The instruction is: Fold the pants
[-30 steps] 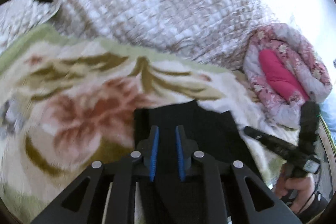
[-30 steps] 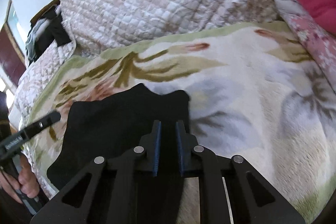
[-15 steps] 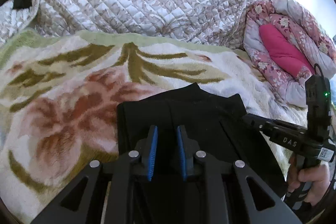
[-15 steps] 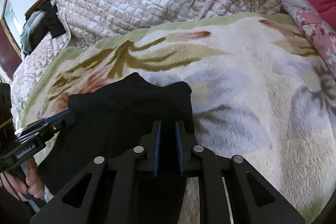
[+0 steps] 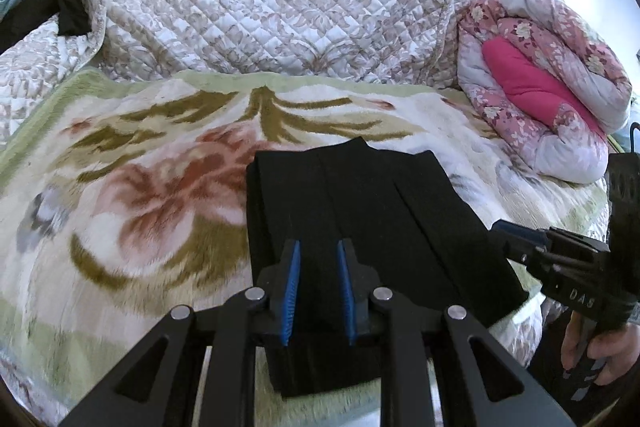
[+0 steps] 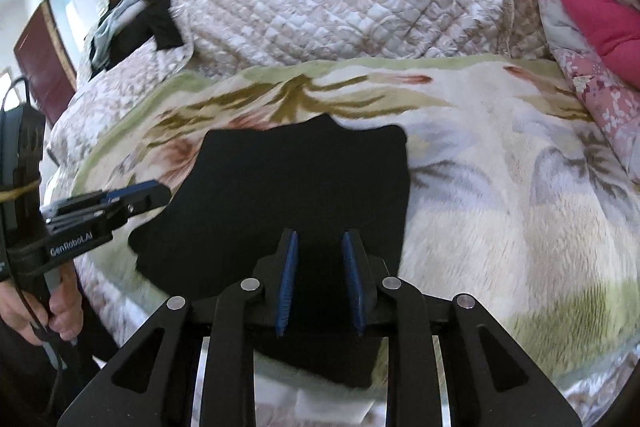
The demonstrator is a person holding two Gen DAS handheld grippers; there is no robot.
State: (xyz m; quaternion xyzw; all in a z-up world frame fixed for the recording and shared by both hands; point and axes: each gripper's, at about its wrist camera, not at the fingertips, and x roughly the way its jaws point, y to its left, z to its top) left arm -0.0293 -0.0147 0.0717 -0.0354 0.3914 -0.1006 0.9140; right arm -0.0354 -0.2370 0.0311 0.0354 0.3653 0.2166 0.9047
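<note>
Black pants, folded into a compact stack, lie on the floral blanket directly ahead of and beneath both tools. Left gripper: jaws narrowly parted, no cloth seen pinched between the pads. Right gripper: jaws opening, cloth below them but not pressed. The step in hand appears to be release after a fold. Next move likely calls for withdrawing both tools without dragging the stack.
</note>
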